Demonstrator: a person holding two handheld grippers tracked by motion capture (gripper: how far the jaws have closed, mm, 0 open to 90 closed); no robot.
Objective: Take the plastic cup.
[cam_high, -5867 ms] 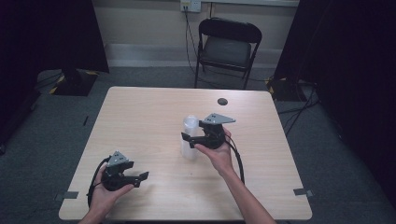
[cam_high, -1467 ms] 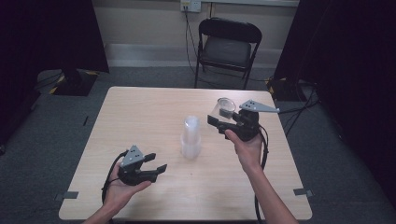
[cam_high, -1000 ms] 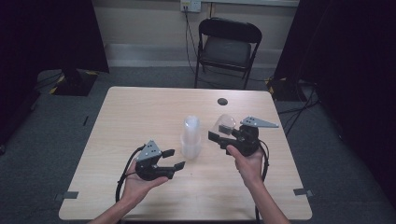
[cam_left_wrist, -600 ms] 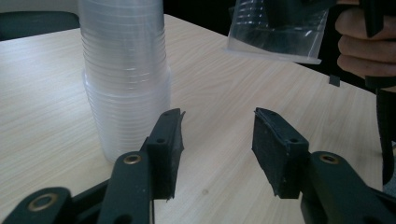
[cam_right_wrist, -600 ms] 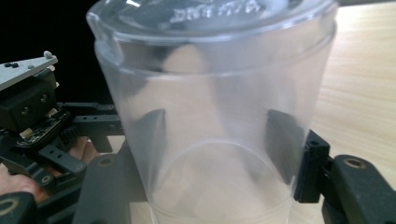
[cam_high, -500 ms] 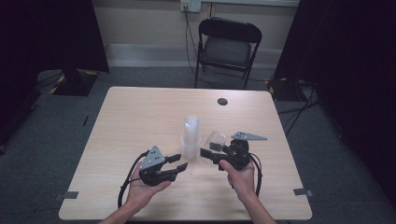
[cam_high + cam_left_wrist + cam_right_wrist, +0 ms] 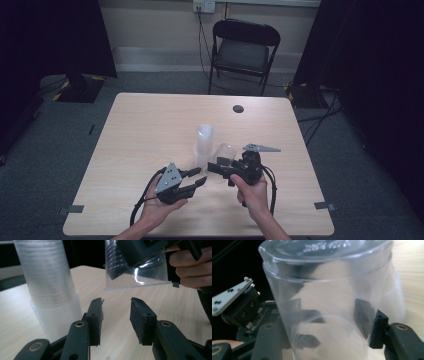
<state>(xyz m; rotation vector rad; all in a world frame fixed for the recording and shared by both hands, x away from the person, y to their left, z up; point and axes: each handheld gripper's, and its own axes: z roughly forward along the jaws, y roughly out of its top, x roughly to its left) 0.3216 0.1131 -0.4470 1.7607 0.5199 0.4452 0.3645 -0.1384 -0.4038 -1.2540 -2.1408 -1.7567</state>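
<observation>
Right tongs clamp clear cup; left tongs closing, empty, under cup; stack beside left jaw.

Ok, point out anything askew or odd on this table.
Only the clear cup clamped in the right gripper: it is tipped on its side above the table, beside the upright cup stack. Nothing looks spilled or damaged.

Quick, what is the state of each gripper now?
Left gripper: open, jaws have just been closing, nothing between them.
Right gripper: shut on a clear plastic cup, near the cup stack.
</observation>
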